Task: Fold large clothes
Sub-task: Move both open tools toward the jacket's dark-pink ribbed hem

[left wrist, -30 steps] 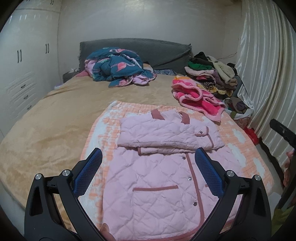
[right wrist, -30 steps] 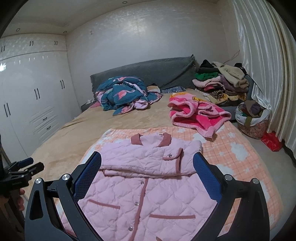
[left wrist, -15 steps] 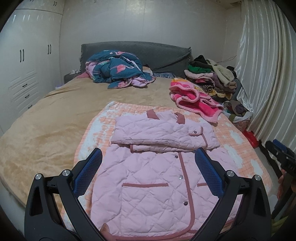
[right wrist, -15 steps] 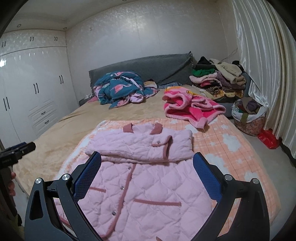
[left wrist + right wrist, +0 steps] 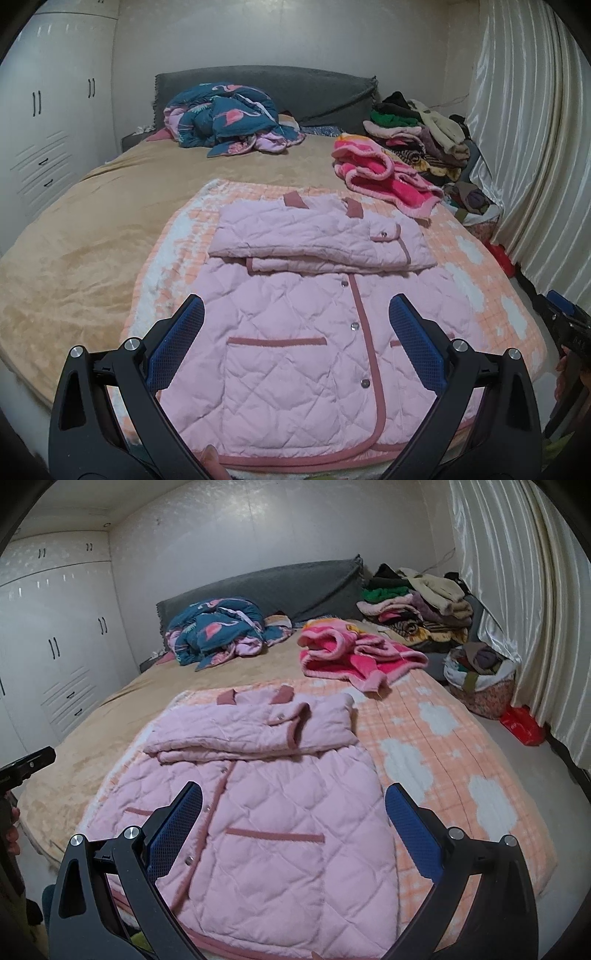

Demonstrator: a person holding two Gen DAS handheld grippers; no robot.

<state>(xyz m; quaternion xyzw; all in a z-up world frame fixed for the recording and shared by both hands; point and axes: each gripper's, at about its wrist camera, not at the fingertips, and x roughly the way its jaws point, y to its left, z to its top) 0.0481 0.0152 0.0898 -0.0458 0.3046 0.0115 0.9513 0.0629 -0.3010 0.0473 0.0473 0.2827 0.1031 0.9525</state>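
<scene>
A pink quilted jacket [image 5: 306, 332] lies flat on an orange checked blanket [image 5: 480, 266] at the foot of the bed, buttons up, both sleeves folded across its chest. It also shows in the right wrist view [image 5: 280, 823]. My left gripper [image 5: 295, 317] is open and empty, held above the jacket's lower left half. My right gripper [image 5: 293, 801] is open and empty above the jacket's lower right half. Neither gripper touches the cloth.
A blue flamingo quilt [image 5: 225, 114] lies bunched by the grey headboard. A pink fleece garment [image 5: 380, 173] lies at the right side of the bed. A pile of clothes [image 5: 417, 129] and a full basket [image 5: 480, 679] stand by the curtain. White wardrobes [image 5: 55, 657] line the left wall.
Both grippers have moved back and lower toward the foot of the bed, so more of the jacket's hem shows. The jacket has not moved.
</scene>
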